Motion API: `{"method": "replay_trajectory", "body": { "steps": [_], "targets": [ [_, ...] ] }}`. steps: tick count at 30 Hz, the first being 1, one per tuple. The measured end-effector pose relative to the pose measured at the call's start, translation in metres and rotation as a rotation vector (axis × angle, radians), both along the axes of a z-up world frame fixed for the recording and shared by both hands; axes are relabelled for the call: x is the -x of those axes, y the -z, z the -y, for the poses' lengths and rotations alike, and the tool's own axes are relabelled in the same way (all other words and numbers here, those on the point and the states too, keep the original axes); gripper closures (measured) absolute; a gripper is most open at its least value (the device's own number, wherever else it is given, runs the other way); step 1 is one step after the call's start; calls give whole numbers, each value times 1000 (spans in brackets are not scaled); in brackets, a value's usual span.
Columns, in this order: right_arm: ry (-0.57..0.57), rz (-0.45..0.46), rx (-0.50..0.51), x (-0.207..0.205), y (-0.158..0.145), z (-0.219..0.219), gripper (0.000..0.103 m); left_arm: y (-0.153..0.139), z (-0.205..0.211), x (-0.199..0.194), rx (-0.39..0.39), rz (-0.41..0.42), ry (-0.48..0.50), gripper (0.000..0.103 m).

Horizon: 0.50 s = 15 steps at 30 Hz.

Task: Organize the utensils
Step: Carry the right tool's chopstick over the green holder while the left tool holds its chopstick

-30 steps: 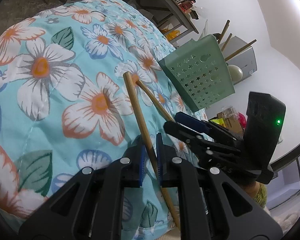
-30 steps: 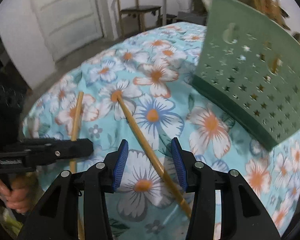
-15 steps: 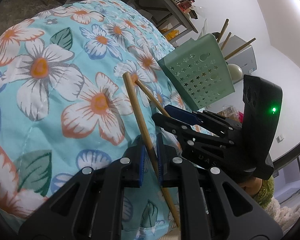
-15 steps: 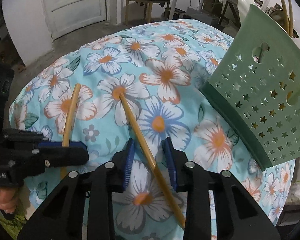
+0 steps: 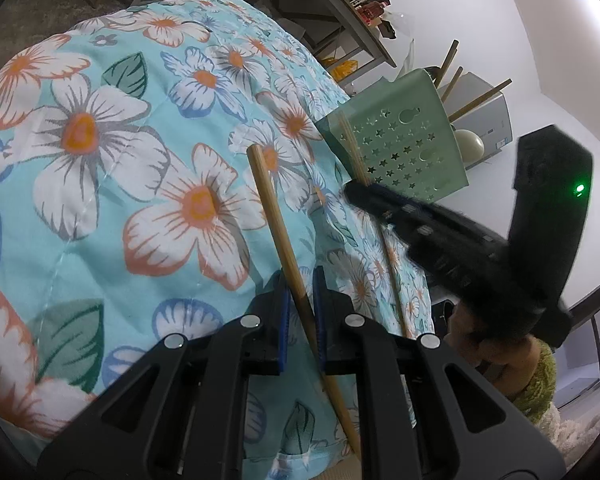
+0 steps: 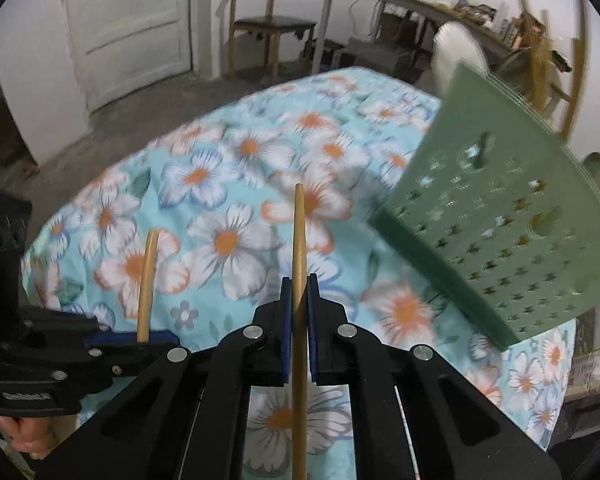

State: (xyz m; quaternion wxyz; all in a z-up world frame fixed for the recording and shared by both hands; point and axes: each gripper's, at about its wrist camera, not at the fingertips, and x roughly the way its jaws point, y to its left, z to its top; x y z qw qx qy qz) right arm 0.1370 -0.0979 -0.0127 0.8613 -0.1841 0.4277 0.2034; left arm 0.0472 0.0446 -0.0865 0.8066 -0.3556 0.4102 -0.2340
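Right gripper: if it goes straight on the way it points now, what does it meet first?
Probably the floral turquoise cloth, beyond the tip of the wooden chopstick that the right gripper holds. The green star-perforated plastic holder stands off to the right, though depth is unclear.

Left gripper [image 5: 300, 300], right gripper [image 6: 298, 312]: black plastic frames, blue pads, silver rivets (green LED on right housing).

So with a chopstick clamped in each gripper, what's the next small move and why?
Probably carry the right gripper and its chopstick toward the green holder: its jaws have just closed on the stick, and the holder already has sticks standing in it.
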Motion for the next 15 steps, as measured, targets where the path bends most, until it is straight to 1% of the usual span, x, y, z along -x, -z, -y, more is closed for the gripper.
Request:
{"method": "replay_trajectory", "body": {
  "steps": [5, 9, 13, 15],
  "targets": [
    [44, 67, -54, 3, -25, 11, 96, 1, -1, 1, 0, 0, 2, 93],
    [74, 139, -116, 8, -52, 18, 96, 0, -1, 1, -1, 0, 1, 93],
    [119, 233, -233, 16, -85, 32, 96, 0, 1, 0, -4, -3, -3, 93],
    [152, 268, -298, 16, -96, 43, 96, 0, 1, 0, -3, -5, -5, 93]
  ]
}}
